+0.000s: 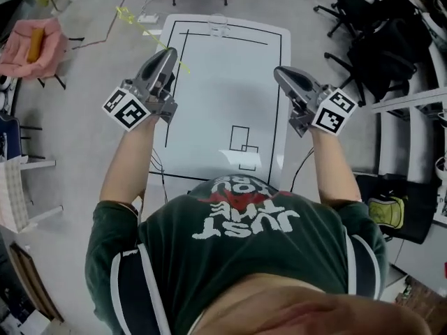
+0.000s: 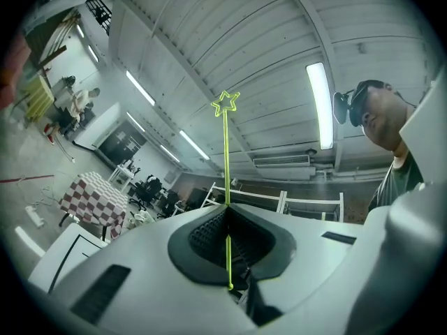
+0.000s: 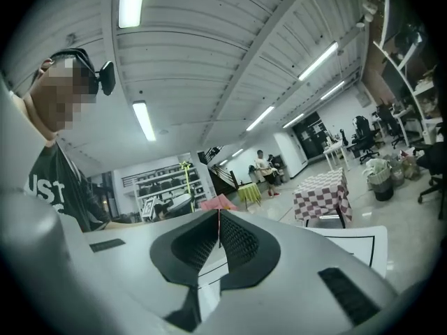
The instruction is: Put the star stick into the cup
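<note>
Star stick (image 2: pixel 226 159) is clamped by left gripper (image 2: pixel 227 209), right gripper (image 3: pixel 218 213) closed empty, clear cup (image 1: pixel 217 25) faint.

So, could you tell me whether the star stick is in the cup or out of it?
Out: the left gripper is shut on the star stick, well away from the cup.

The person wears a dark green short-sleeved T-shirt (image 1: pixel 279 257) with white block lettering (image 1: pixel 248 223) and a red graphic (image 1: pixel 260 187) on the chest. Black side panels (image 1: pixel 134 292) edged with white stripes (image 1: pixel 114 285) run down below each sleeve. A black head-mounted camera (image 2: pixel 347 105) sits on a strap. The left gripper (image 1: pixel 170 52) and right gripper (image 1: pixel 278 72) each have a smooth grey moulded shell, black ribbed pads (image 2: pixel 206 232) in a dark recess, and a white cube with black square markers (image 1: pixel 128 108).
</note>
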A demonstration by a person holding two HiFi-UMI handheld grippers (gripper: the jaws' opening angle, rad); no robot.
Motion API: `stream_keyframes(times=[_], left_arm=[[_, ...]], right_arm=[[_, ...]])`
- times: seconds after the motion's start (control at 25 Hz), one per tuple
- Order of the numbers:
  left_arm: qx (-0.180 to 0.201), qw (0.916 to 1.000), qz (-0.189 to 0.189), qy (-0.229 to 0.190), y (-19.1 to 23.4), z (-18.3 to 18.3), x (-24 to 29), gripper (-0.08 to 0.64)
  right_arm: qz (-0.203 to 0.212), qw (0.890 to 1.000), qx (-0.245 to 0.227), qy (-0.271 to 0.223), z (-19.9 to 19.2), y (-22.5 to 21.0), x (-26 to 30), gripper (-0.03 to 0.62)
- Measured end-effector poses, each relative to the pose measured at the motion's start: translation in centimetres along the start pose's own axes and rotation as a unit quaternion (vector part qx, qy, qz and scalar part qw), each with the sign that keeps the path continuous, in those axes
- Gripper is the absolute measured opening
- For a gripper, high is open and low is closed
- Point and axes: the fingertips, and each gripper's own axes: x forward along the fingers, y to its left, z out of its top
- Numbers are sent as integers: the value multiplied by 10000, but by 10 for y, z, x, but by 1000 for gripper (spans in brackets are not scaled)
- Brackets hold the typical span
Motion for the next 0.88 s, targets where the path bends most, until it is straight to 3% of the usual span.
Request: stream_keyframes(times=[0.36, 0.88], left_arm=[[250, 9995, 175, 52, 85, -5, 45, 11], [436, 9984, -30, 364, 214, -81, 156, 11]], right_arm=[[139, 9995, -297, 13, 16, -76, 72, 35], [302, 9991, -291, 114, -22, -201, 168, 35]])
